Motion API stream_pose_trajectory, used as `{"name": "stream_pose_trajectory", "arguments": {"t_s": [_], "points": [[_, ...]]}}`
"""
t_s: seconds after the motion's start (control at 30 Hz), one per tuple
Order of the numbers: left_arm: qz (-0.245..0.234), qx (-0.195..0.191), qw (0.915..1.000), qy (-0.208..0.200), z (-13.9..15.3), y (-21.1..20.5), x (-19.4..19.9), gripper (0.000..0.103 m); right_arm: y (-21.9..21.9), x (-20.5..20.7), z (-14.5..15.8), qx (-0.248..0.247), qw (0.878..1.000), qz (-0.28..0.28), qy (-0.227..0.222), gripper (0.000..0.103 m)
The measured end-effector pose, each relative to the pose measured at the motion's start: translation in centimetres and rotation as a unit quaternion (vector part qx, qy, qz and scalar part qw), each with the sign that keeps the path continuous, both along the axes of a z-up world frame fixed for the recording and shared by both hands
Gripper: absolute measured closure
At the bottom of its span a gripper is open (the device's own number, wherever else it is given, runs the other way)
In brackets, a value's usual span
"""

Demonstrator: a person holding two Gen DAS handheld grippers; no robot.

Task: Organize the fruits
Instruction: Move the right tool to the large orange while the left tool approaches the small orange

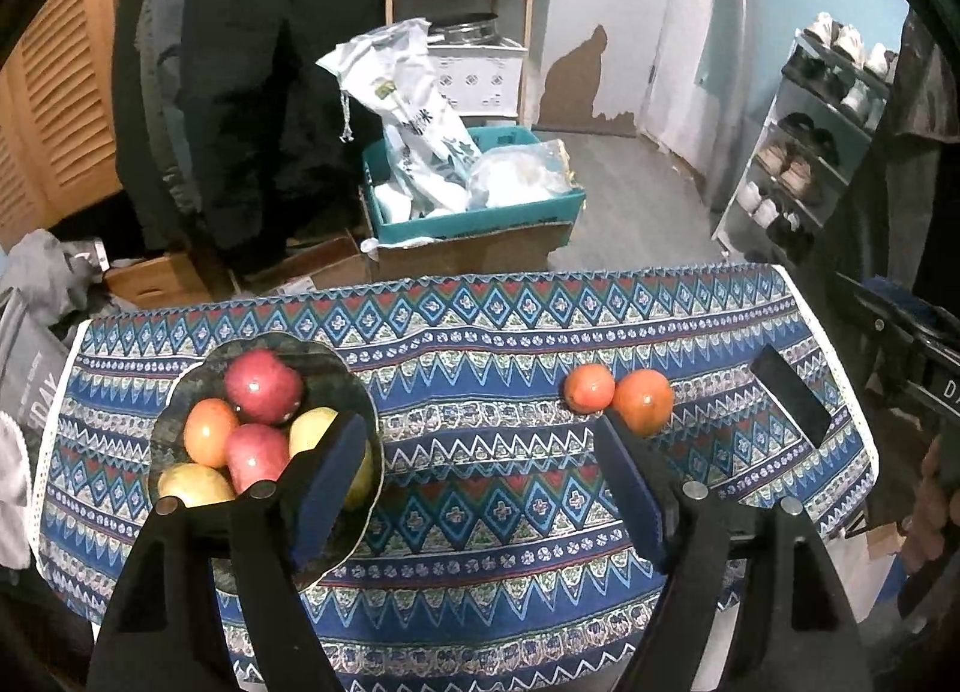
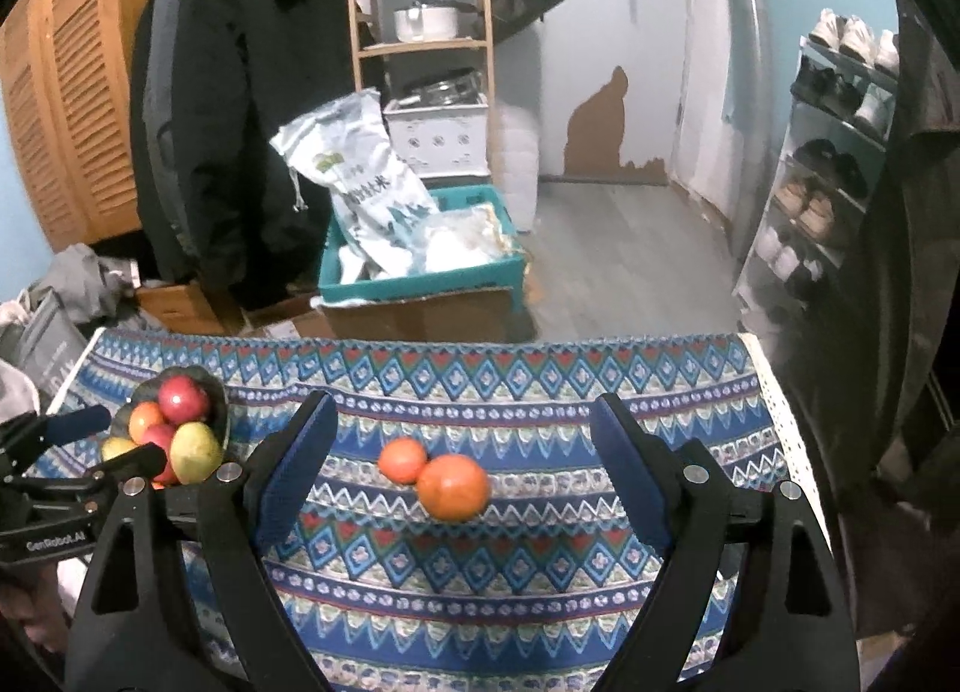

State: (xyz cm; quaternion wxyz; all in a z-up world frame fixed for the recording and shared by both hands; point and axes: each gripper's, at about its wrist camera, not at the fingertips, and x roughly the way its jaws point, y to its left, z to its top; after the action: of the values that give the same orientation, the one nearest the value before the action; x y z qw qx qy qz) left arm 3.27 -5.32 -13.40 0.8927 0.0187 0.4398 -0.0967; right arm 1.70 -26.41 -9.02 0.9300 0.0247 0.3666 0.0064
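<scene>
Two oranges (image 2: 453, 487) are lying side by side and touching on the patterned cloth (image 2: 540, 602), toward its right half, the smaller one (image 2: 403, 459) to the left of the bigger one. Well apart from them, on the left of the cloth, a dark bowl (image 1: 180, 392) is holding the other fruit: two red apples (image 1: 263, 385), an orange-red fruit (image 1: 209, 431) and two yellow-green ones (image 1: 195, 485).

The right gripper (image 2: 465, 434) is hanging above the oranges with its jaws spread wide and nothing between the blue pads (image 2: 297, 464). The left gripper (image 1: 480, 446) is standing open as well, gripping nothing; its left finger (image 1: 327, 482) is overlapping the bowl's near side, its right finger's tip showing just below the bigger orange.

Beyond the cloth a teal crate (image 1: 474, 218) of bags is sitting on the floor, with a shoe rack (image 1: 798, 152) to the right.
</scene>
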Motion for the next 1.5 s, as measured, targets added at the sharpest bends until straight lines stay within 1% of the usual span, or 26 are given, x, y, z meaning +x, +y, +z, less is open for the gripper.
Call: {"name": "stream_pose_trajectory", "arguments": {"t_s": [0.2,0.43,0.57,0.8,1.0,1.43,1.5], "points": [[-0.005,0.012,0.9997,0.021,-2.0,-1.4,1.5,0.023,-0.7,1.0,-2.5,-0.011,0.999,-0.004,0.032,0.018],[-0.007,0.033,0.9986,0.04,-4.5,-2.5,3.2,0.023,-1.1,2.9,-6.2,0.001,0.997,-0.001,0.075,0.018],[-0.004,0.044,0.9977,0.051,-5.9,-2.7,4.3,0.023,-0.6,4.1,-8.3,0.001,0.995,0.012,0.099,0.018],[-0.009,0.051,0.9963,0.069,-8.3,-3.2,5.8,0.023,-0.1,6.4,-12.9,0.027,0.987,0.03,0.154,0.018],[-0.015,0.06,0.9953,0.075,-9.9,-3.5,6.7,0.023,0.7,7.8,-16.0,0.023,0.981,0.043,0.189,0.018],[-0.02,0.06,0.9931,0.098,-12.2,-4.2,8.4,0.023,2.1,9.9,-19.5,0.021,0.971,0.057,0.23,0.018],[-0.021,0.058,0.9929,0.101,-12.4,-4.3,8.7,0.023,2.2,10.2,-20.0,0.025,0.97,0.059,0.234,0.021]]}}
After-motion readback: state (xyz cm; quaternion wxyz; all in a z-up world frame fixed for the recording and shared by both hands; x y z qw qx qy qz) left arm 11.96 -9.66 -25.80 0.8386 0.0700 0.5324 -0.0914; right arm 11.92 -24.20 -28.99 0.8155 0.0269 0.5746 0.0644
